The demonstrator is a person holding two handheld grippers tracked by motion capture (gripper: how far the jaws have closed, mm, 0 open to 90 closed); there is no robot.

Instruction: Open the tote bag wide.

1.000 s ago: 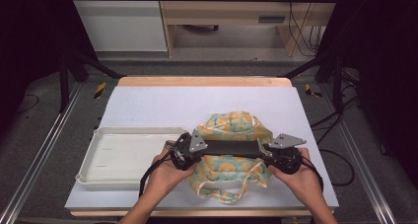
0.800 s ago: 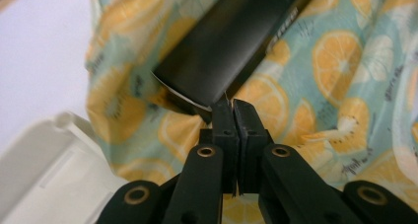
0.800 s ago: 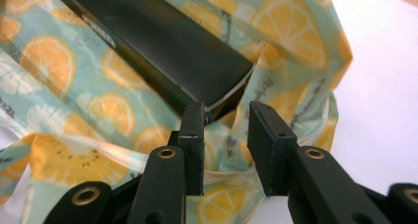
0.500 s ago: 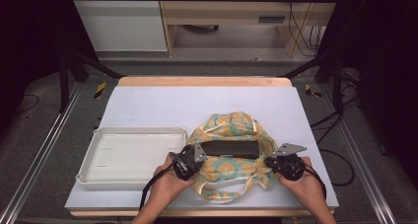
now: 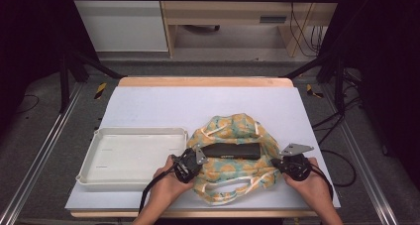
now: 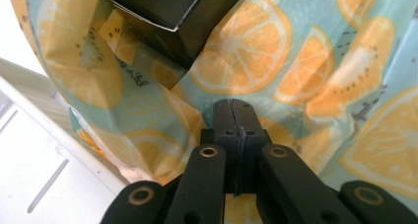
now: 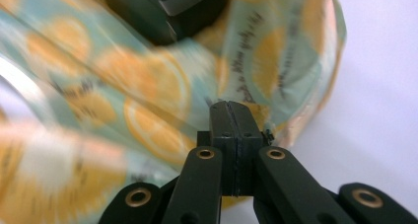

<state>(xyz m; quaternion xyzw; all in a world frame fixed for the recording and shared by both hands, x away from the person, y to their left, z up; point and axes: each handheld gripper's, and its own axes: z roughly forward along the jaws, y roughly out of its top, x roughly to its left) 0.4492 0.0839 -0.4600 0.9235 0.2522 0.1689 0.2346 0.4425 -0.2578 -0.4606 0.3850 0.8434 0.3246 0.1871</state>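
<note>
Both grippers, left and right, have jaws clamped on the fruit-print bag lying on the desk beside the tray. Cloth looks soft and floppy, so grab the edges; the black box inside probably slides around.

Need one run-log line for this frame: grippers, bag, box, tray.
left gripper: shut on fruit-print bag | right gripper: shut on bag | black box: lying on bag | white tray: left of bag

I see both forearms bare, no sleeves. Left tool and right tool: compact black bodies, each topped by a grey three-cornered plate and trailing a black cable. My gripper views show black linkage arms with brass-ringed pivots and small screws.
</note>
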